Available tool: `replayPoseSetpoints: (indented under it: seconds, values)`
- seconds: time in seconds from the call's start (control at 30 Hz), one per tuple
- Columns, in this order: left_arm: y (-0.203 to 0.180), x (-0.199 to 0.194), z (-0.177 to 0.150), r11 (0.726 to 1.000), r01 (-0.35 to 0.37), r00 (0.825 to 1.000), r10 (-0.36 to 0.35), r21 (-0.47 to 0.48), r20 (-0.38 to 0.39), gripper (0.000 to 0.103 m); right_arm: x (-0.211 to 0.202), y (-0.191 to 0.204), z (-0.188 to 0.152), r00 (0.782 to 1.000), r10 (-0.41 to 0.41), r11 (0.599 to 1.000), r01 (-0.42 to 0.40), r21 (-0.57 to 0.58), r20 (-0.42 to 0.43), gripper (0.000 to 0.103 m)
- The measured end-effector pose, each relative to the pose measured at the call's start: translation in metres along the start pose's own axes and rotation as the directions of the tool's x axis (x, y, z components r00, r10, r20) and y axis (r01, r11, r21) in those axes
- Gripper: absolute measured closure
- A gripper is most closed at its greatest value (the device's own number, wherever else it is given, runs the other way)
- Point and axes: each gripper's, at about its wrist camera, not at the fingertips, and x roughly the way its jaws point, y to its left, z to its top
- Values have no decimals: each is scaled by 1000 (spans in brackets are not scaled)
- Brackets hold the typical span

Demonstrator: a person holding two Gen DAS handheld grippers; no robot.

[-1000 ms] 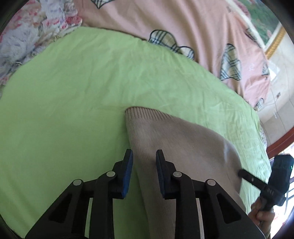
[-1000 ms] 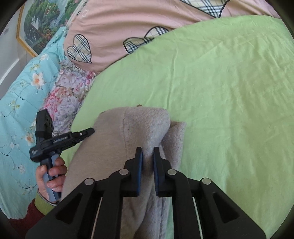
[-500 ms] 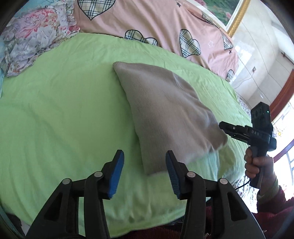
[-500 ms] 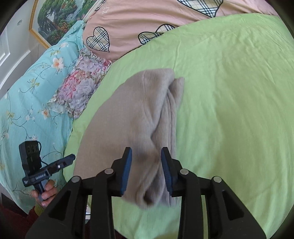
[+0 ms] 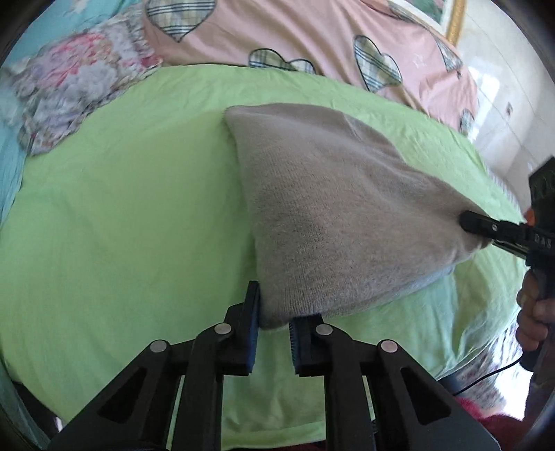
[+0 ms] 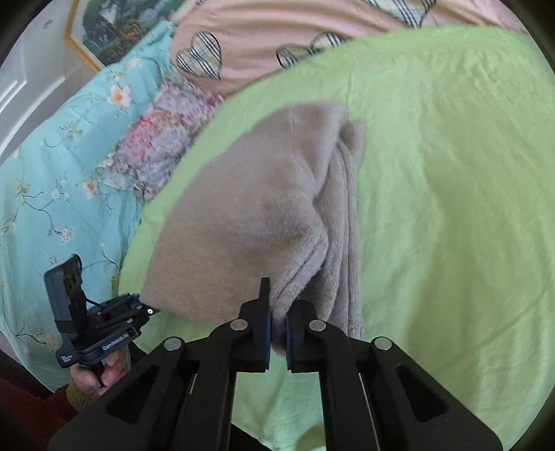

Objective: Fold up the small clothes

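A folded beige knitted garment (image 5: 329,208) lies on the green sheet (image 5: 121,215). My left gripper (image 5: 274,329) is shut on its near left corner, the cloth pinched between the blue pads. My right gripper (image 6: 277,329) is shut on the near right corner, where several folded layers bunch up (image 6: 333,270). In the left wrist view the right gripper (image 5: 485,229) grips the cloth at the right edge. In the right wrist view the left gripper (image 6: 138,308) touches the cloth's left corner. The near edge of the garment (image 6: 242,215) is raised off the sheet between both grippers.
A pink quilt with checked hearts (image 5: 312,41) lies behind the green sheet. A flowered pillow (image 5: 69,90) and a turquoise flowered cover (image 6: 52,180) lie at the left. A framed picture (image 6: 104,31) hangs on the wall. The bed's front edge (image 5: 277,430) is close below my grippers.
Both grippers were open and pulled back from the garment half a second ago. Now each has moved in and shut on a near corner, lifting that edge.
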Motion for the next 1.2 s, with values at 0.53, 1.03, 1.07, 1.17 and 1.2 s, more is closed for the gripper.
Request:
replayPoseSetpoints:
  seconds: [0.53, 1.03, 1.07, 1.17, 1.2]
  values:
    - [3, 15, -5, 1000, 23, 993, -23, 1, -118, 90, 26, -34, -12, 971, -202, 979, 197, -50, -131, 98]
    - [1, -32, 46, 985, 172, 984, -173, 28, 49, 84, 3, -23, 39, 989, -142, 989, 140, 50, 37, 57]
    - [0, -30, 51, 983, 183, 982, -184, 20, 52, 84, 13, -24, 45, 991, -131, 990, 129, 57, 35, 57]
    - [-7, -20, 60, 979, 201, 978, -202, 20, 57, 81, 39, -30, 57, 995, -103, 991, 102, 86, 14, 57]
    - [-9, -17, 63, 979, 201, 978, -202, 23, 51, 79, 50, -31, 59, 995, -95, 991, 94, 99, 4, 58]
